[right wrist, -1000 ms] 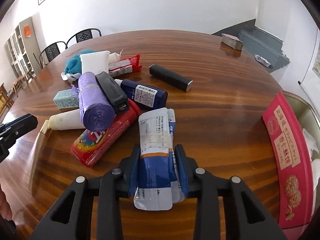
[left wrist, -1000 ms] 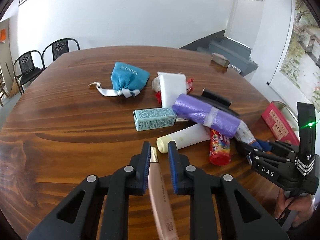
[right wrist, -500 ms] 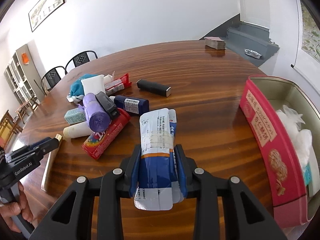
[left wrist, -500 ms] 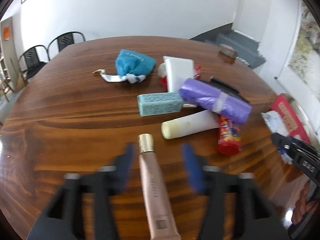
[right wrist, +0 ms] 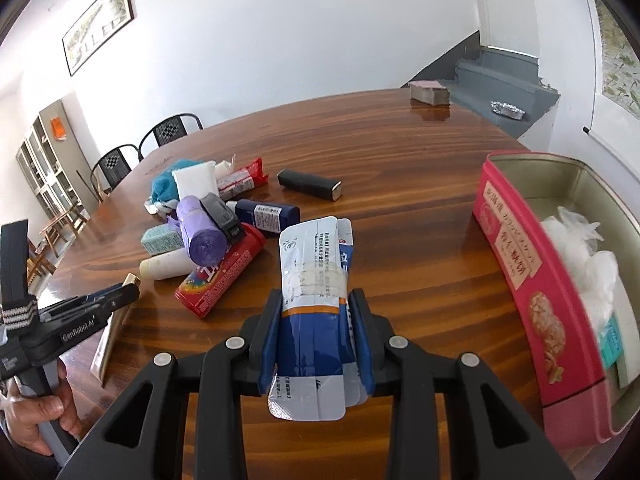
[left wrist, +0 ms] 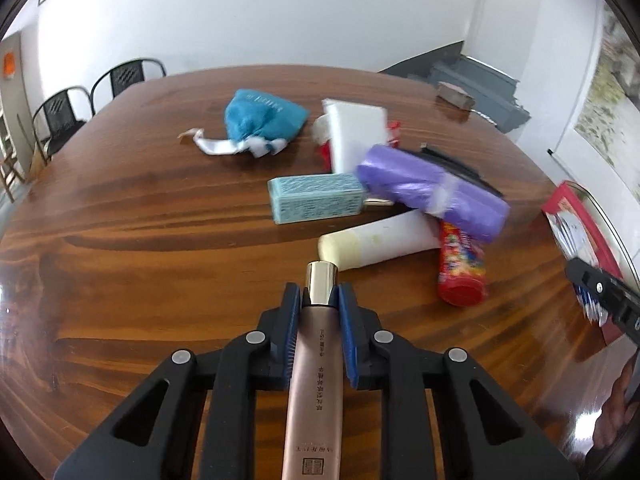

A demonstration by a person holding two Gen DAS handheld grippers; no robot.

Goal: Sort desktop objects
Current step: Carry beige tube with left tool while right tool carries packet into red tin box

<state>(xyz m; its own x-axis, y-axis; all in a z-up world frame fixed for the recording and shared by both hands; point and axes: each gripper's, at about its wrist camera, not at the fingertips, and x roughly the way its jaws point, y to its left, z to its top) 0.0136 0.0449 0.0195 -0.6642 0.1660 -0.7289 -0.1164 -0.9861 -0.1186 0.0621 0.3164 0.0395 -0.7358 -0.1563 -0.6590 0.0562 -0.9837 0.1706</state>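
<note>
My left gripper (left wrist: pixel 319 300) is shut on a pink-gold cosmetic tube (left wrist: pixel 318 368) with a gold cap, held over the table near the front. It also shows in the right wrist view (right wrist: pixel 120 300) at the left. My right gripper (right wrist: pixel 315 304) is shut on a blue-and-white foil packet (right wrist: pixel 314 276) held above the table, left of the red tin box (right wrist: pixel 532 280). The right gripper shows at the right edge of the left wrist view (left wrist: pixel 600 292).
A pile lies mid-table: purple bag roll (left wrist: pixel 432 190), red candy tube (left wrist: pixel 460 268), cream tube (left wrist: pixel 380 242), teal box (left wrist: pixel 316 198), white box (left wrist: pixel 356 132), blue pouch (left wrist: pixel 260 116). A navy bottle (right wrist: pixel 268 216) and black case (right wrist: pixel 310 184) lie nearby. The tin holds white wrappers (right wrist: pixel 588 256).
The left gripper opened, then closed on the pink-gold tube nearer its cap. The right gripper carried the packet up and right toward the red tin.
</note>
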